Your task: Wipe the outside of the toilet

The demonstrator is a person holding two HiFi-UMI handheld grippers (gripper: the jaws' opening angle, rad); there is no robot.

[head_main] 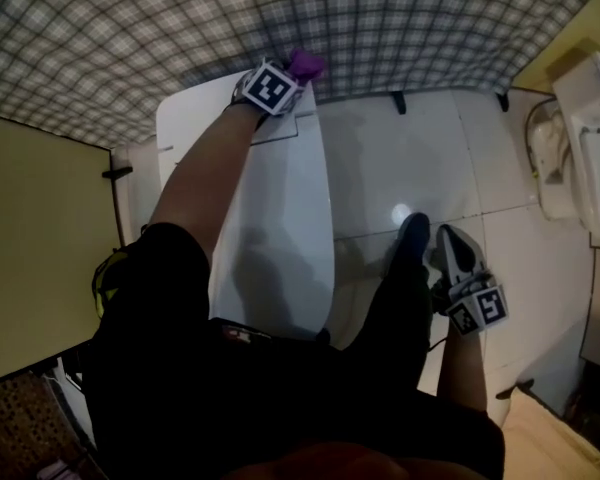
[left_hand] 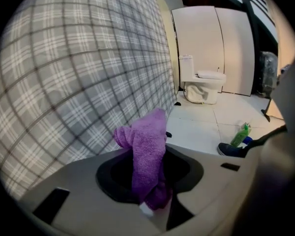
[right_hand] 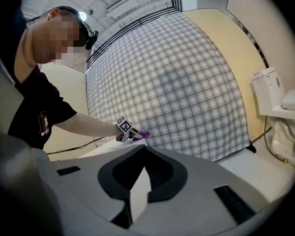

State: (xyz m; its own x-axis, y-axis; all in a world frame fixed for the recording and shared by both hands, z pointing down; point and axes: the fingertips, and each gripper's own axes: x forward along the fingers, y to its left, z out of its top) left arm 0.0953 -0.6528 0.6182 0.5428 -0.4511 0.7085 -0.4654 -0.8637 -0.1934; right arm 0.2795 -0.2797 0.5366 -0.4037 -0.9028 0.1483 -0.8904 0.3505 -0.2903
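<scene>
wall [head_main: 280, 18]: plaid, behind toilet | toilet [head_main: 280, 218]: white, under left arm | right gripper [right_hand: 137, 193]: jaws together, empty, low beside toilet | left gripper [left_hand: 150, 203]: jaws clamped on cloth, at toilet's far end by wall | cloth [left_hand: 147, 151]: purple, bunched, sticking out past jaws

No text, brand or number is legible anywhere.
</scene>
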